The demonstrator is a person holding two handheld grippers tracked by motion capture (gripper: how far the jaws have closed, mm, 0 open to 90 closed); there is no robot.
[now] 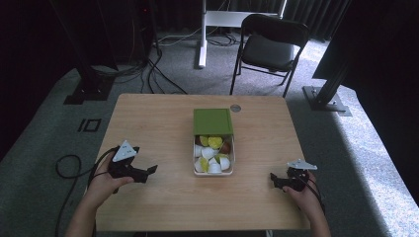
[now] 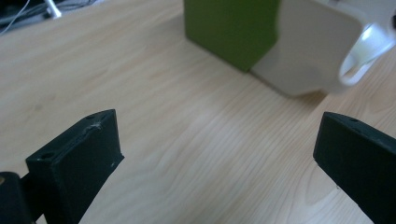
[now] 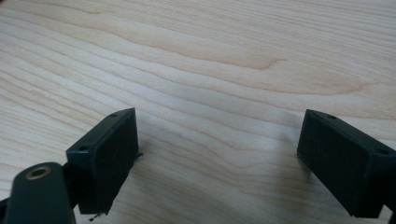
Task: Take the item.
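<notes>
A white box [image 1: 213, 170] sits at the middle of the wooden table [image 1: 148, 123], with a green lid [image 1: 212, 121] slid back over its far half. Inside lie several white and yellow-green pieces [image 1: 211, 154]. My left gripper [image 1: 148, 170] rests open on the table left of the box, nothing between its jaws. In the left gripper view [image 2: 219, 154] the green lid [image 2: 229, 28] and the white box wall [image 2: 313, 51] lie ahead. My right gripper [image 1: 274, 178] is open at the front right, over bare wood [image 3: 217, 149].
A small round grommet [image 1: 235, 107] is set in the table behind the box. A black folding chair [image 1: 269, 47] and a white stand [image 1: 202, 34] stand beyond the table. Cables [image 1: 74, 170] trail off the left edge.
</notes>
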